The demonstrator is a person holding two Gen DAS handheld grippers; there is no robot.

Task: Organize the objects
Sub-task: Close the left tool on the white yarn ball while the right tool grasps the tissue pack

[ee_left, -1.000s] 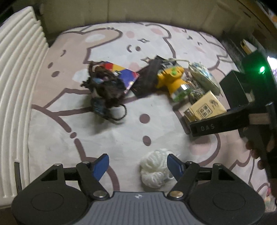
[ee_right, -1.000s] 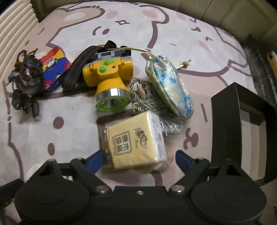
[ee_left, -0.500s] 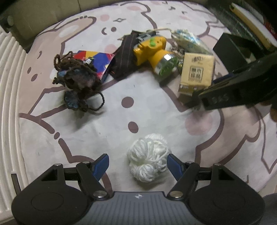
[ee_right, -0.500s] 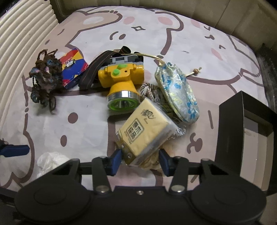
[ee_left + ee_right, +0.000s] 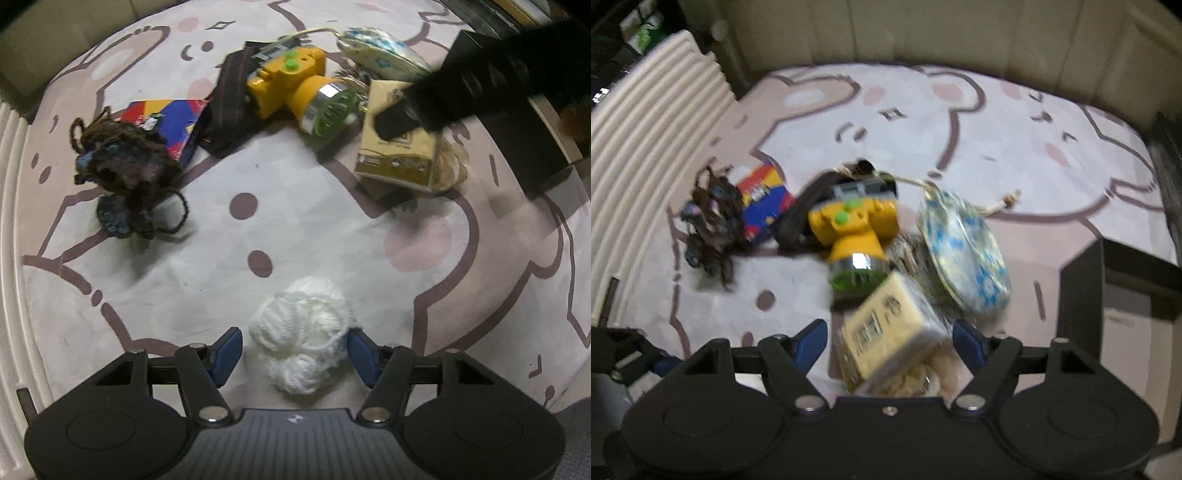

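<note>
both jaws released: left around white yarn [image 5: 303, 332], right around tissue pack [image 5: 890, 332]; headlamp [image 5: 853, 236] crowds it.

Left gripper [image 5: 294, 349]: jaws spread wide, blue pads level, low over the bedding, nothing clamped.
Right gripper [image 5: 890, 341]: jaws parted, blue pads clear on both sides, not pressing anything.
Right gripper body, from the left wrist view: dark, blurred, reaching in from upper right.
</note>
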